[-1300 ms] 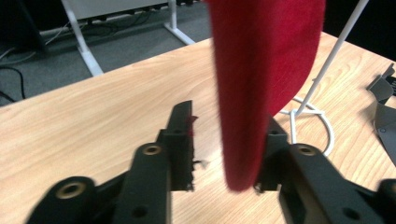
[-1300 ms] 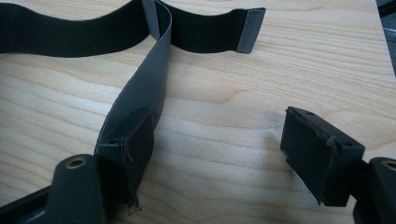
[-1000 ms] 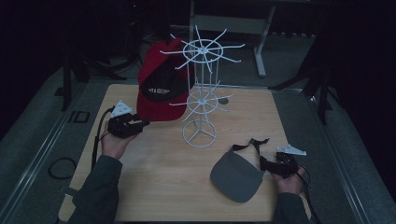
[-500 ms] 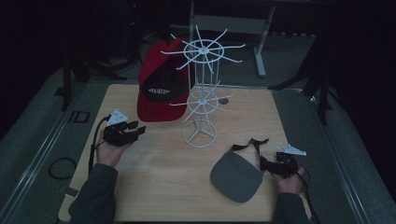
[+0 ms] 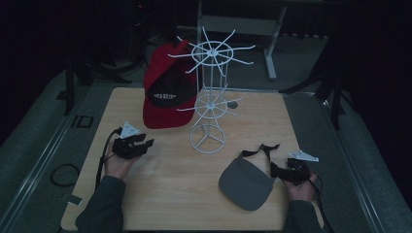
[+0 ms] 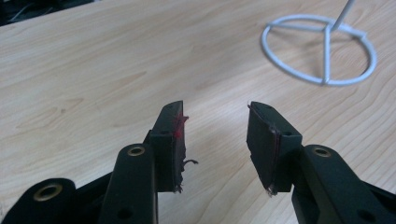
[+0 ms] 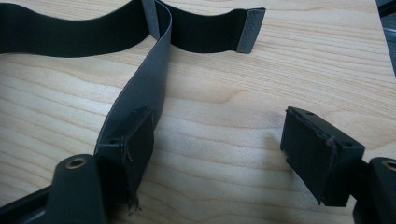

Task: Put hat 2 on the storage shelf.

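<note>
Handling: the grey visor [image 5: 245, 183] looks light and soft to me, a bendy brim with a floppy fabric strap; nothing fragile, though the strap may well slide between pads.
Where to grip: I'd say the strap [image 7: 149, 79] close to where it joins the brim, or the brim's edge; the loose strap end would just dangle.
Looks: flat grey brim, dark band [image 5: 260, 149] curling off behind it, a patch of fastener [image 7: 250, 30] on the strap's tip.
Position: lying on the wooden table [image 5: 160, 194], front right, well apart from the white wire rack [image 5: 210, 97] and the red cap [image 5: 165, 92] hanging on it.
Right gripper [image 5: 286, 171]: jaws spread wide, the strap lying along one pad, nothing pinched.
Left gripper [image 5: 141, 144]: jaws wide apart over bare wood, empty.
</note>
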A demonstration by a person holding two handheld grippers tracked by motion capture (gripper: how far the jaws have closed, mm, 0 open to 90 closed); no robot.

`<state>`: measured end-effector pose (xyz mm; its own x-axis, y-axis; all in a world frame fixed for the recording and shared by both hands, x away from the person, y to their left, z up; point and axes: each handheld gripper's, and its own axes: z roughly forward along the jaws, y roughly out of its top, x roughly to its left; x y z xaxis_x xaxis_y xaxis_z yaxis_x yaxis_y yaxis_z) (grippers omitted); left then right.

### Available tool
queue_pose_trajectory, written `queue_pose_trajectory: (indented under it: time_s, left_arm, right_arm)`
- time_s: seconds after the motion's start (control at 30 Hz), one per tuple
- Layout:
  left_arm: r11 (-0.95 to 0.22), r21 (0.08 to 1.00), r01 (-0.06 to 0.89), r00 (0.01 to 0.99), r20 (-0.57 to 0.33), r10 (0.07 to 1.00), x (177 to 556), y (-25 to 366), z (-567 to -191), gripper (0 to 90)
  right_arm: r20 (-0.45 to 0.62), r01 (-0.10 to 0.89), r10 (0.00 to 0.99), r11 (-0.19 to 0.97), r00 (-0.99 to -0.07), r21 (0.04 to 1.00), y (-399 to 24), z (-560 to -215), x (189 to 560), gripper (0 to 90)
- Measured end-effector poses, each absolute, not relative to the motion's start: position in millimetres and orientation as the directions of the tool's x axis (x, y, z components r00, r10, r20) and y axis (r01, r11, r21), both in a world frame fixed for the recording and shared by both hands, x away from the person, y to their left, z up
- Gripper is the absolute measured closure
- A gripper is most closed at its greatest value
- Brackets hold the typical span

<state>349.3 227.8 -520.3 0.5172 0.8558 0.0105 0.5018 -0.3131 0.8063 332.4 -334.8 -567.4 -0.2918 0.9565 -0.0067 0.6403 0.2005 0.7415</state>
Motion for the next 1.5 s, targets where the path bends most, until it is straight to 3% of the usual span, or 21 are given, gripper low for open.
queue_pose_trajectory:
  time_s: [0.6,0.87,1.0,1.5]
  left_arm:
    - [-0.325,0.769,0.550,0.495,0.014,0.869,348,223,-550,53.7]
    - [-0.291,0.776,0.560,0.478,-0.015,0.878,346,230,-553,53.7]
    - [-0.275,0.775,0.568,0.471,-0.033,0.881,347,232,-555,53.7]
    - [-0.292,0.767,0.572,0.477,-0.021,0.879,347,231,-557,53.7]
  right_arm:
    - [-0.008,0.643,0.957,0.200,-0.289,0.740,-335,-568,333,23.9]
    - [-0.010,0.633,0.961,0.191,-0.278,0.750,-335,-562,329,44.7]
    - [0.017,0.601,0.959,0.163,-0.283,0.783,-335,-550,327,47.9]
    - [0.010,0.585,0.927,0.229,-0.376,0.778,-323,-539,347,36.8]
